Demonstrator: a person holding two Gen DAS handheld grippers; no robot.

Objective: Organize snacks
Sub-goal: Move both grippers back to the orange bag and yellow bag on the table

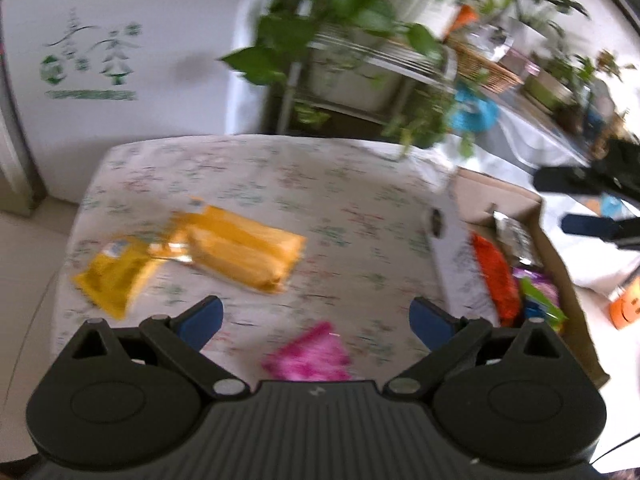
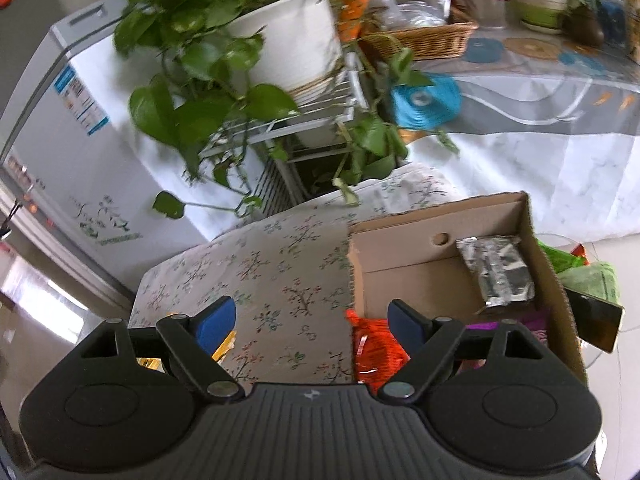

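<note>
On the flowered tablecloth lie a long orange-yellow snack pack, a smaller yellow packet to its left and a pink packet close under my left gripper. That gripper is open with nothing between its blue pads. A cardboard box at the table's right holds a silver pouch, an orange packet and purple and green packets. My right gripper hangs over the box's left wall, open and empty. It also shows at the right edge of the left wrist view.
A leafy plant in a white pot stands on a wire rack behind the table. A white fridge is at the left. A long table with a wicker basket runs behind the box.
</note>
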